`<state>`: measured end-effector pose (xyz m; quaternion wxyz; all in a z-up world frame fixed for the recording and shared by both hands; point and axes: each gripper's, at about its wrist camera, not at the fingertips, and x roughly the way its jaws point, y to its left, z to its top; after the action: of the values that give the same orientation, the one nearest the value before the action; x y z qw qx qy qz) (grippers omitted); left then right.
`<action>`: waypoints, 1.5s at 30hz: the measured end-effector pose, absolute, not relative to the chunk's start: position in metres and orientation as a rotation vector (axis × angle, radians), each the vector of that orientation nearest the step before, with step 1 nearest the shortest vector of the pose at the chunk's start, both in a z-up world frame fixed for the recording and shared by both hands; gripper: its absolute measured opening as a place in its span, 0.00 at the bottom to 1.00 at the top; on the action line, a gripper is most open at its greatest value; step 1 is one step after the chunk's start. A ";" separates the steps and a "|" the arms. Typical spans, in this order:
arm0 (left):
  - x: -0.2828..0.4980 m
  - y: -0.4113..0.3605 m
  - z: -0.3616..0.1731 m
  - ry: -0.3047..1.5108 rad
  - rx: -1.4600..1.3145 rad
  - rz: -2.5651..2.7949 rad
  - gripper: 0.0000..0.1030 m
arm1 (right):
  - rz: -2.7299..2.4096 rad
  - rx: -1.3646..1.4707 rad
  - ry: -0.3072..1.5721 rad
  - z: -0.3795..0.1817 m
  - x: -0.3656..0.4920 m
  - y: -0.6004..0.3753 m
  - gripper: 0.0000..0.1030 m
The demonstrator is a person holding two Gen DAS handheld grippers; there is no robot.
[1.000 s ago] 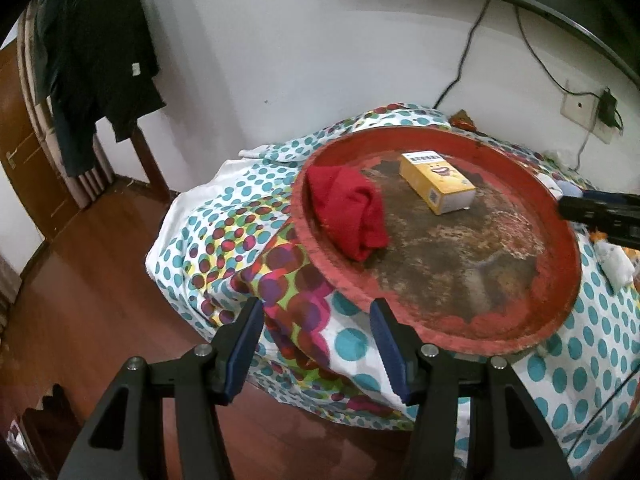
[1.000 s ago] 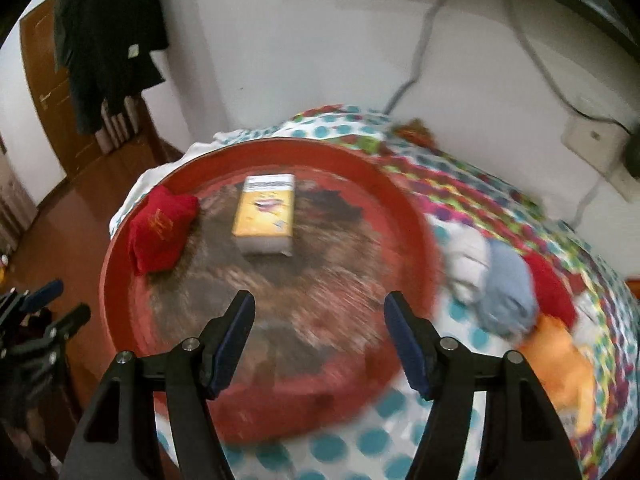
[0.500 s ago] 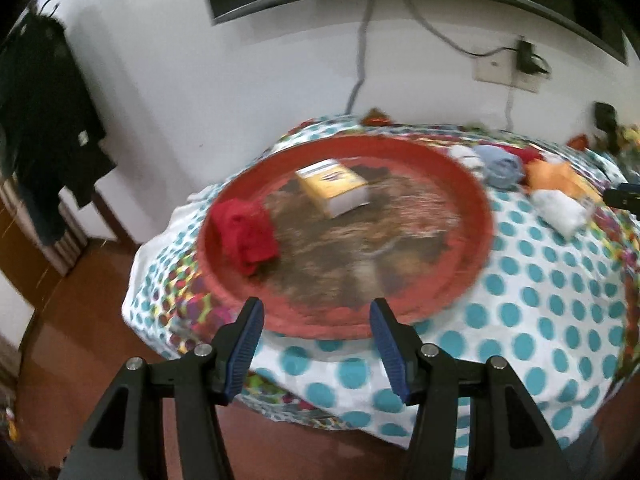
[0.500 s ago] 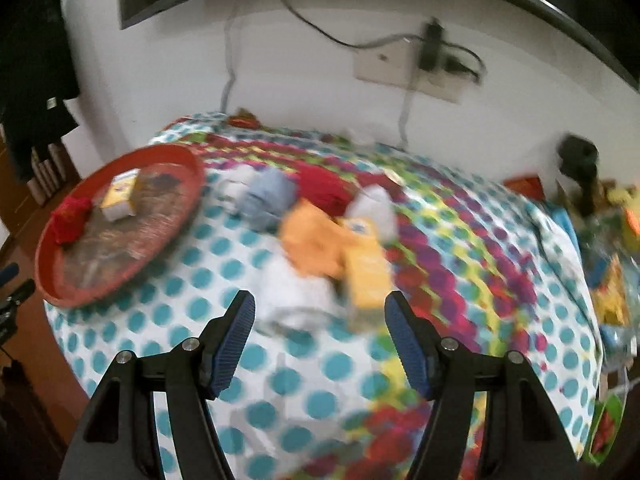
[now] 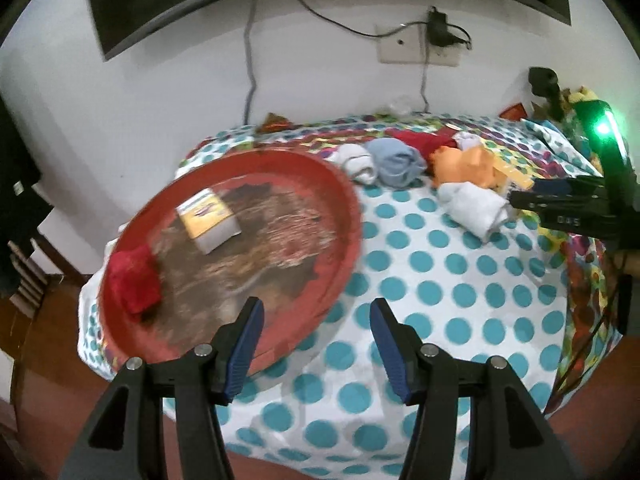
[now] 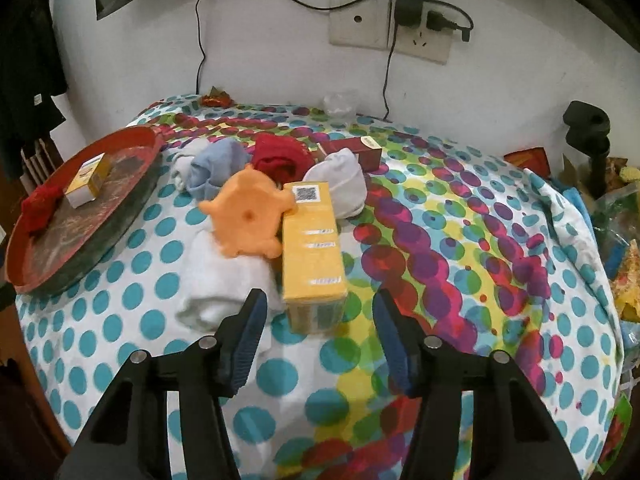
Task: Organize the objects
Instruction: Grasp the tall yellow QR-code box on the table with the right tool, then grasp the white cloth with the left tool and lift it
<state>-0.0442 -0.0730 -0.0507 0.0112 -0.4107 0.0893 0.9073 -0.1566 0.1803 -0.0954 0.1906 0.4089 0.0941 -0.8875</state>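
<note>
- Tray (image 5: 344, 200), round, red rim, worn brown floor: sits at the left end of the table, its outer rim reaching that end's edge. Holds a small yellow box (image 5: 208, 220) toward the back and a red cloth bundle (image 5: 134, 284) against the left rim. Rest of the floor bare.
- Table (image 6: 460, 264), covered with a dotted cloth: the loose things cluster mid-table toward the back edge, just beside the tray.
- White sock roll (image 6: 218, 284), front of the cluster, touching the orange toy (image 6: 244, 212) behind it.
- Long yellow box (image 6: 312, 256), lying flat, one side against the orange toy.
- Blue sock roll (image 6: 214, 166), red sock roll (image 6: 280, 158), white rounded bundle (image 6: 340, 184), dark red box (image 6: 360, 152): behind, packed close together.
- Open cloth: broad strip along the front edge and the whole right half, up to clutter at the right edge.
- Left gripper (image 5: 316, 340): fingers apart, holding nothing, over the front edge beside the tray rim.
- Right gripper (image 6: 318, 336): fingers apart, empty, near end of the long yellow box lying between them, no contact.
</note>
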 end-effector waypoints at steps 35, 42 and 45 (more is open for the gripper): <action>-0.166 0.076 -0.091 0.125 -1.354 2.591 0.55 | -2.493 1.103 0.153 -0.108 -0.173 0.225 0.27; -0.174 0.081 -0.096 0.127 -1.325 2.622 0.63 | -2.490 1.110 0.103 -0.109 -0.175 0.230 0.28; -0.176 0.080 -0.099 0.115 -1.336 2.626 0.64 | -2.485 1.115 0.066 -0.110 -0.176 0.234 0.28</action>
<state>-0.1762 0.0801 -0.0994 0.0965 -0.4510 0.0389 0.8864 -0.1760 0.2340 -0.1096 0.2069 0.4004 0.0236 -0.8924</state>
